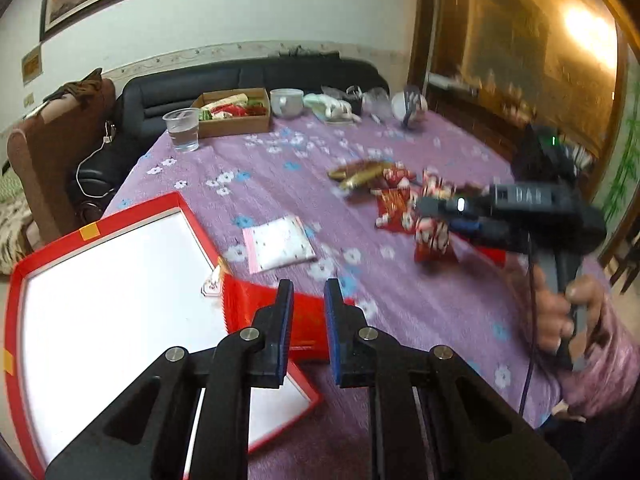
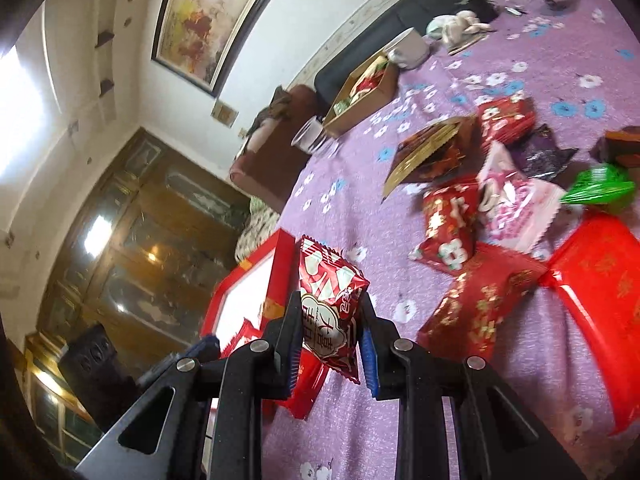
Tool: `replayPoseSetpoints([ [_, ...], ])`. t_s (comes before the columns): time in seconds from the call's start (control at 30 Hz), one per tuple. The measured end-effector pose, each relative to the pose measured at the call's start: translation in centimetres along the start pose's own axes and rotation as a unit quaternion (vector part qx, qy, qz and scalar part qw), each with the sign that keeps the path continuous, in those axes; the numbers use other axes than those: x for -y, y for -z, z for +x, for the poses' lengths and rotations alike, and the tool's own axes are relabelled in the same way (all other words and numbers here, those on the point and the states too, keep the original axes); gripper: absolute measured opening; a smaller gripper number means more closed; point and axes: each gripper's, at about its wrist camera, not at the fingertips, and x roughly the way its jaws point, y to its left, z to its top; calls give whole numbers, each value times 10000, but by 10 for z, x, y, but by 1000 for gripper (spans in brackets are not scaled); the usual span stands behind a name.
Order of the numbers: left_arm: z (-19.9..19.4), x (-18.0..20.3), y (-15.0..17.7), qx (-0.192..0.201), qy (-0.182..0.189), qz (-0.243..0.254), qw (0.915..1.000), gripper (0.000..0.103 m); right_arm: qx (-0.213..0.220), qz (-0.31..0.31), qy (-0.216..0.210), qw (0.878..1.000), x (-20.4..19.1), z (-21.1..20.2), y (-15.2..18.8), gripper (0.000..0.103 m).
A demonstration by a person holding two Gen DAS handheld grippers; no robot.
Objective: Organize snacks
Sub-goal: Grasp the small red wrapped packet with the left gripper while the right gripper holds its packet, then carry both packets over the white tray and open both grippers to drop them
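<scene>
A red-rimmed tray (image 1: 172,201) with a white floor sits at the table's near left. A flat red packet (image 1: 308,328) lies across its near rim. My left gripper (image 1: 309,294) hovers just over that packet, jaws nearly together with nothing pinched. Further right, my right gripper (image 2: 330,320) is shut on a red-and-white snack packet (image 2: 332,300), held above the cloth. In the left wrist view that same packet (image 1: 432,240) hangs from the right gripper (image 1: 426,210). Loose snacks (image 2: 452,224) are piled mid-table, and a pink-white packet (image 1: 280,245) lies beside the tray.
A cardboard box of snacks (image 1: 236,114), a plastic cup of water (image 1: 182,130) and a white mug (image 1: 286,102) stand at the far edge before a black sofa. A red plastic container (image 2: 592,300) lies at right. A hand (image 1: 560,312) holds the right gripper.
</scene>
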Motion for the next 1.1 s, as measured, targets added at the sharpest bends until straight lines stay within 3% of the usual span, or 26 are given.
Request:
replayPoseSetpoints([
  [0.13, -1, 20, 1, 41, 376, 96, 9992, 18, 498, 105, 257, 9984, 10, -33, -6, 27],
  [0.2, 9, 36, -3, -27, 398, 212, 9990, 34, 763, 193, 387, 9961, 21, -54, -11, 27],
  [0.33, 32, 72, -20, -147, 685, 383, 9968, 46, 1356, 419, 710, 9873, 49, -100, -20, 27],
  [0.4, 51, 93, -32, -149, 638, 602, 9960, 70, 1539, 647, 704, 9834, 62, -113, -22, 27],
  [0.47, 70, 104, -40, -317, 612, 588, 9959, 77, 1543, 783, 641, 9828, 70, -116, -24, 27],
  [0.63, 121, 114, -48, -1024, 586, 182, 9928, 77, 1413, 716, 574, 9857, 69, -109, -29, 27],
  [0.73, 139, 112, -42, -1248, 710, 0, 9896, 76, 1318, 873, 389, 9867, 74, -103, -32, 27],
  [0.77, 143, 112, -40, -1254, 643, 4, 9900, 67, 1276, 896, 360, 9871, 75, -101, -31, 27],
  [0.8, 141, 115, -40, -1091, 533, 135, 9925, 45, 1235, 885, 368, 9877, 74, -99, -32, 27],
  [0.97, 134, 119, -37, -1067, 658, 284, 9917, 34, 1219, 730, 397, 9891, 67, -95, -31, 27],
  [1.1, 110, 113, -34, -726, 673, 203, 9949, 34, 1181, 602, 447, 9902, 62, -91, -30, 27],
])
